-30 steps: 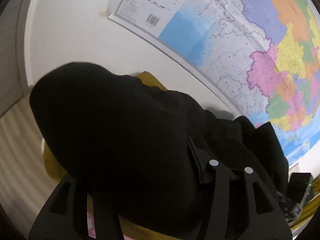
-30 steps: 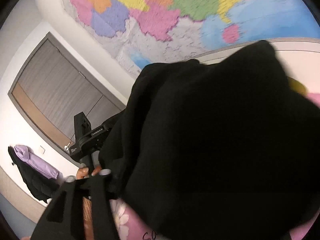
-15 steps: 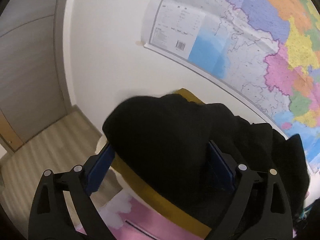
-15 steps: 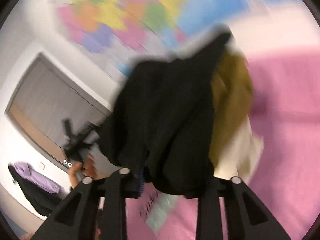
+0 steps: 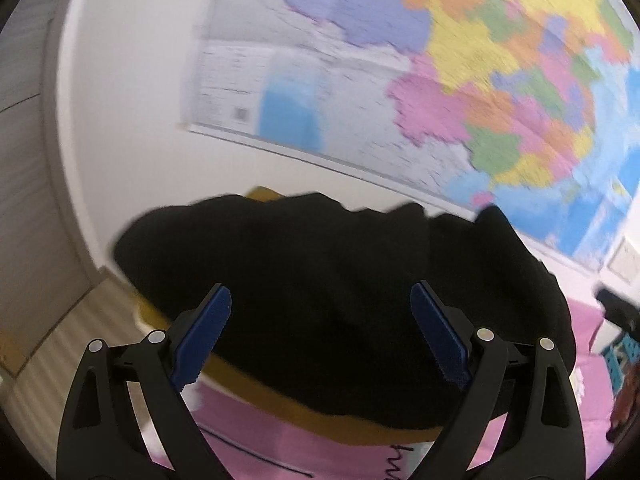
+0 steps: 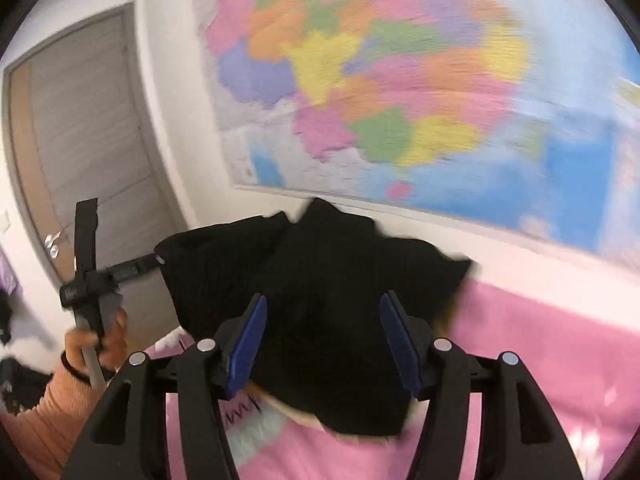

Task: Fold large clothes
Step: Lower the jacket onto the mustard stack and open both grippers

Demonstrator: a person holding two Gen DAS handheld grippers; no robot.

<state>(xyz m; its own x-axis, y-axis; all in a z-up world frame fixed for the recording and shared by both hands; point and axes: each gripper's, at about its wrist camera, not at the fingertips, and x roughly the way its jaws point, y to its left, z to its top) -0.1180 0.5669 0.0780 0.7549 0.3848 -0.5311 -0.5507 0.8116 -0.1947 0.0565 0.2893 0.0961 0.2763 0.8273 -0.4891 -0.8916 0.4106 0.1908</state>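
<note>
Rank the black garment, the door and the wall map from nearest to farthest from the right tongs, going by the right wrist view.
1. Black garment: directly ahead of the right tongs, between the open fingers.
2. Door: far left, behind the left tongs.
3. Wall map: above, on the back wall. Door and map are too close to call.

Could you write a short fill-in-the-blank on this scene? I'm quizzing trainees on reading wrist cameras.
1. The garment lying on the pile is ____ in colour.
2. The left gripper has its jaws ____.
3. The bedding under the pile is ____.
4. The wall holds a large ____.

Missing words: black; open; pink; map
</note>
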